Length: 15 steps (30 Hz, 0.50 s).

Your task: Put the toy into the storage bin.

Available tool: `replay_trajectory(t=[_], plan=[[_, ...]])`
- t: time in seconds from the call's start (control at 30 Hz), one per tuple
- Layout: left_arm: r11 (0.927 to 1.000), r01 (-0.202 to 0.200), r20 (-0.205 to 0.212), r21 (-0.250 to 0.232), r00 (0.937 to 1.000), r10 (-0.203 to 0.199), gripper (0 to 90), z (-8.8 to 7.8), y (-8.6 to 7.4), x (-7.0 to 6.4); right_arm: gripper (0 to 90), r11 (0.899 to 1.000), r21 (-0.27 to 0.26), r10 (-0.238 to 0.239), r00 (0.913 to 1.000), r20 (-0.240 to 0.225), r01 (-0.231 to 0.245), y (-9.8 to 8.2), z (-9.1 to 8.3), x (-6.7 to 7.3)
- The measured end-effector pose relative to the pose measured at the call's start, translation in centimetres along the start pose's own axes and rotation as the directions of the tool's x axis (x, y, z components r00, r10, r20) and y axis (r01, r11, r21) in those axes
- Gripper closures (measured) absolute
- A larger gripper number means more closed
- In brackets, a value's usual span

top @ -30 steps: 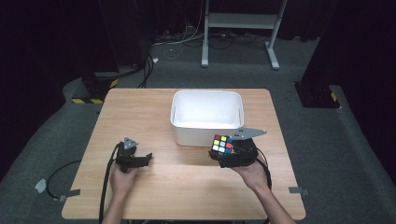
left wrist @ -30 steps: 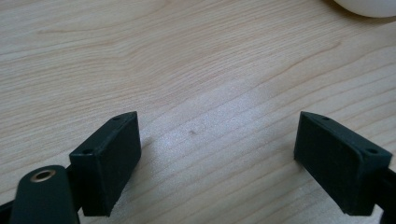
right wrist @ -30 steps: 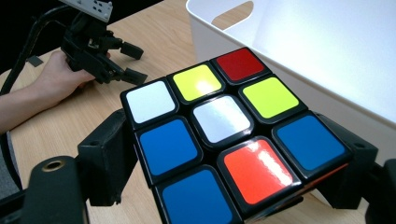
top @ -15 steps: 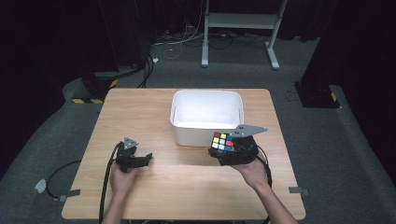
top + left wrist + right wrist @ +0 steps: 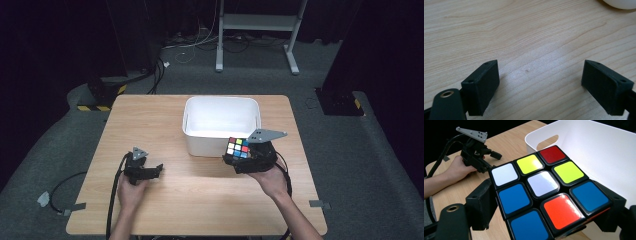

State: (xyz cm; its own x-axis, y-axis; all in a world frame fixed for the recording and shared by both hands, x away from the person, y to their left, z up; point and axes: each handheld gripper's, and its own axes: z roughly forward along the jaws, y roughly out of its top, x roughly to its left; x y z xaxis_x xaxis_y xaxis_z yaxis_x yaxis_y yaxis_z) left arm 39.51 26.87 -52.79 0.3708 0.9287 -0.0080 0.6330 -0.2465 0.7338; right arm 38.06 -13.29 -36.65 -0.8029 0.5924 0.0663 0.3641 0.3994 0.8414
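Cube sits pinched in my right gripper, just short of the white bin ahead; a corner could snag its rim. My left gripper rests spread, empty.

Left tongs wide apart w/ nothing between, over bare wooden table; white bin edge at top.
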Motion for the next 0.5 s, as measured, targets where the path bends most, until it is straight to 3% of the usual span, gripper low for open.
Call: replay_trajectory(t=[0.5], plan=[[1.0, 0.0, 0.0, 0.0, 1.0, 0.0, 14.9, 0.0, 0.0, 0.0, 18.7, 1.0, -0.013, -0.002, 1.0, 0.001, 0.002, 1.2, -0.4, -0.4]])
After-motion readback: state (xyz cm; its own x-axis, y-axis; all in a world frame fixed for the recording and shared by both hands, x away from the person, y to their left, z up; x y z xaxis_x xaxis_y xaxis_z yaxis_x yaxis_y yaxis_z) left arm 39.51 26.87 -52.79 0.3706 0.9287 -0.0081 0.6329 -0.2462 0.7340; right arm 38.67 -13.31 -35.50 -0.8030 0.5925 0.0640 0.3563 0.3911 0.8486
